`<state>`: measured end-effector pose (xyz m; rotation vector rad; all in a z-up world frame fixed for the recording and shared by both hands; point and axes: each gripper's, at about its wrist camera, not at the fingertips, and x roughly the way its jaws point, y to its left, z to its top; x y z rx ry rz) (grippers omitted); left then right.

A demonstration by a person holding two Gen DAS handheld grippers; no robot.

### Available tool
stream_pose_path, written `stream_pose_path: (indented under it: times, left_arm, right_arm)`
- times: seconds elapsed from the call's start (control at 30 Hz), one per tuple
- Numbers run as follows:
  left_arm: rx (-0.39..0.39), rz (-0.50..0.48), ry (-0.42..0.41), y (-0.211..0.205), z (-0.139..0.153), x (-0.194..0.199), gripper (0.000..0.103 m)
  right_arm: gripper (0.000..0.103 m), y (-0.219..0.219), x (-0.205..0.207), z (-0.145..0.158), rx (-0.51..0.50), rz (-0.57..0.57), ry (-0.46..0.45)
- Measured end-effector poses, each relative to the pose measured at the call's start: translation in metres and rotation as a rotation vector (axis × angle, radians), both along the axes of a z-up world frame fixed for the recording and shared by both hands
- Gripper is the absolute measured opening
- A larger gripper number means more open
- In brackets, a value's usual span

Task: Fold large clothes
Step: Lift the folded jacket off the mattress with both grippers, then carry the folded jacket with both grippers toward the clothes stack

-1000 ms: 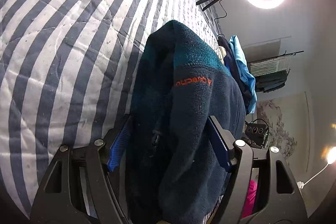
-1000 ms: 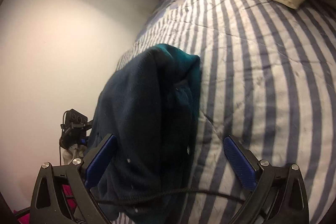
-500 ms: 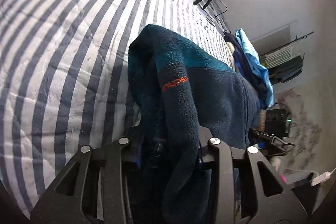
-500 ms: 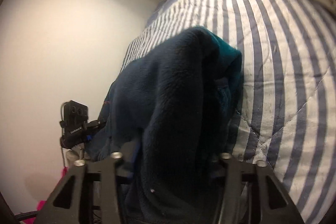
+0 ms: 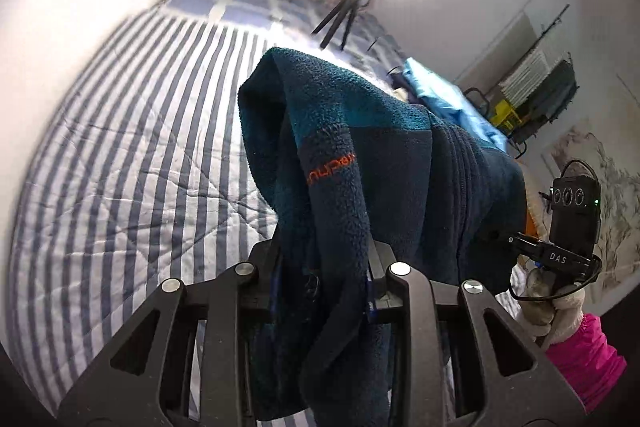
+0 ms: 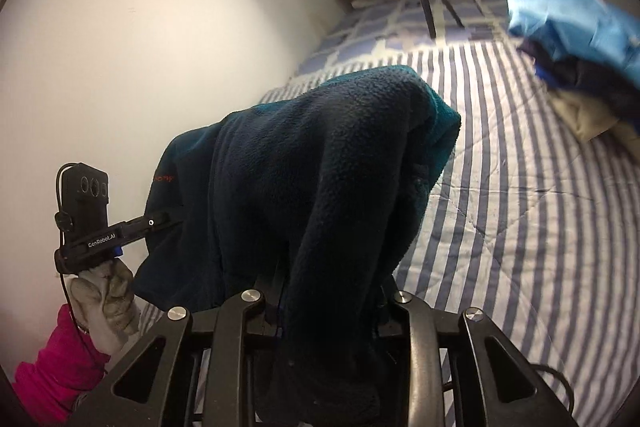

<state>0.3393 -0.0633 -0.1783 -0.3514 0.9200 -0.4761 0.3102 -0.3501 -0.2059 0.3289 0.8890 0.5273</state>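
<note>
Left wrist view: left gripper [image 5: 322, 281] clamped tight on the navy fleece jacket [image 5: 384, 163], fabric bunched between the jaws. Right gripper [image 6: 328, 299] likewise pinched shut on the same jacket, which hangs draped between both, raised above the striped bed cover [image 5: 132, 155].

I see a dark navy fleece jacket [image 5: 384, 167] with a teal band near its top edge and small orange lettering. It hangs bunched and draped in thick folds, lifted above the striped bed, its fabric stretched sideways between two held points.
</note>
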Motion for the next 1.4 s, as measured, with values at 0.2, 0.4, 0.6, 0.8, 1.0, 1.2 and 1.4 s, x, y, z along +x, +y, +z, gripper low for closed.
stream_pose_path:
  times: [0.2, 0.4, 0.6, 0.8, 1.0, 1.2, 1.4]
  left_arm:
    - [-0.002, -0.029, -0.139, 0.012, 0.053, -0.056, 0.028]
    - [0.024, -0.082, -0.281, 0.002, 0.106, -0.097, 0.028]
    - [0.04, -0.157, -0.405, -0.017, 0.141, -0.132, 0.028]
    - [0.031, -0.198, -0.467, -0.026, 0.157, -0.154, 0.028]
    - [0.011, -0.225, -0.429, -0.027, 0.147, -0.152, 0.028]
    - [-0.007, -0.255, -0.331, -0.039, 0.129, -0.143, 0.028]
    - [0.011, -0.271, -0.256, -0.056, 0.105, -0.134, 0.028]
  right_arm:
    - [0.028, 0.005, -0.061, 0.062, -0.053, -0.024, -0.116]
    - [0.028, 0.005, -0.117, 0.103, -0.077, -0.079, -0.198]
    - [0.028, -0.005, -0.171, 0.137, -0.109, -0.153, -0.266]
    - [0.027, -0.003, -0.206, 0.159, -0.158, -0.192, -0.309]
    - [0.027, -0.001, -0.22, 0.161, -0.186, -0.211, -0.303]
    - [0.027, -0.01, -0.229, 0.142, -0.201, -0.238, -0.246]
    - [0.027, -0.022, -0.231, 0.128, -0.191, -0.237, -0.195]
